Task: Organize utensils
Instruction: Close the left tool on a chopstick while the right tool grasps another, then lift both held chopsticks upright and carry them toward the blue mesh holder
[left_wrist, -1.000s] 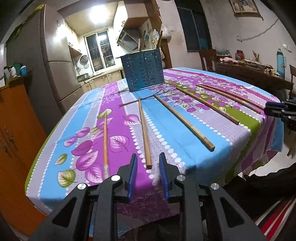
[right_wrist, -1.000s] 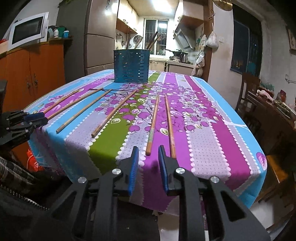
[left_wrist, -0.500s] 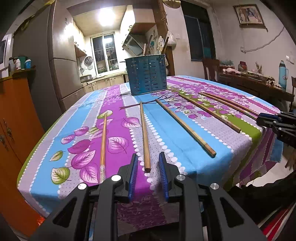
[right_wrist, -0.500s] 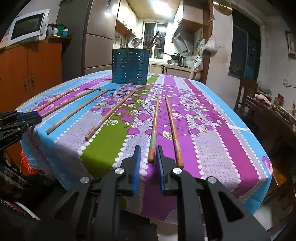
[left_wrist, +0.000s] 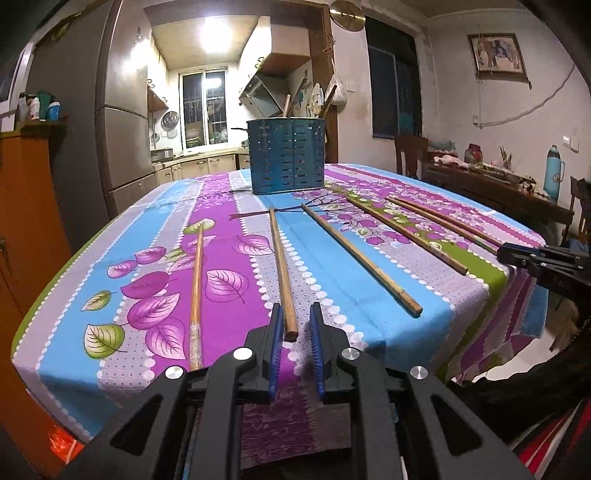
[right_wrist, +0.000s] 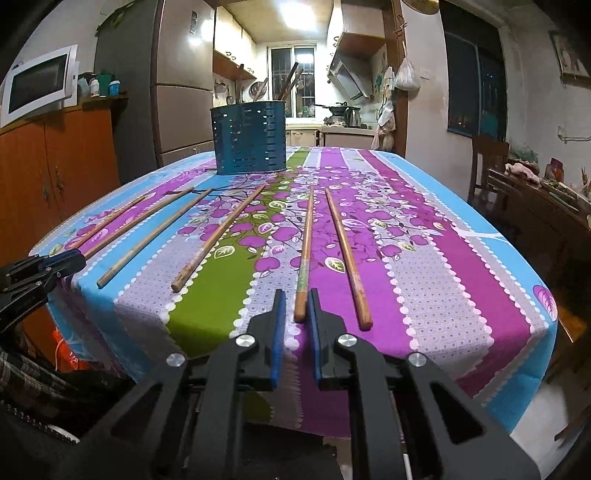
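Several long wooden chopsticks lie spread on a striped floral tablecloth (left_wrist: 332, 258). A blue perforated utensil holder (left_wrist: 287, 155) stands at the far end, also in the right wrist view (right_wrist: 249, 138), with a few utensils in it. My left gripper (left_wrist: 295, 325) is open, its jaws on either side of the near end of one chopstick (left_wrist: 281, 266). My right gripper (right_wrist: 295, 302) is open, with the near end of another chopstick (right_wrist: 306, 247) between its jaws, close to the right one. Each gripper shows at the edge of the other's view.
A chopstick (right_wrist: 347, 254) lies just right of the right gripper and another (left_wrist: 196, 291) left of the left gripper. An orange cabinet (right_wrist: 55, 162) and a fridge (left_wrist: 122, 147) stand to the left. A chair and a cluttered side table (left_wrist: 491, 184) are to the right.
Both grippers have moved forward and lower toward the table edge. The near chopstick ends now lie between their open jaws.
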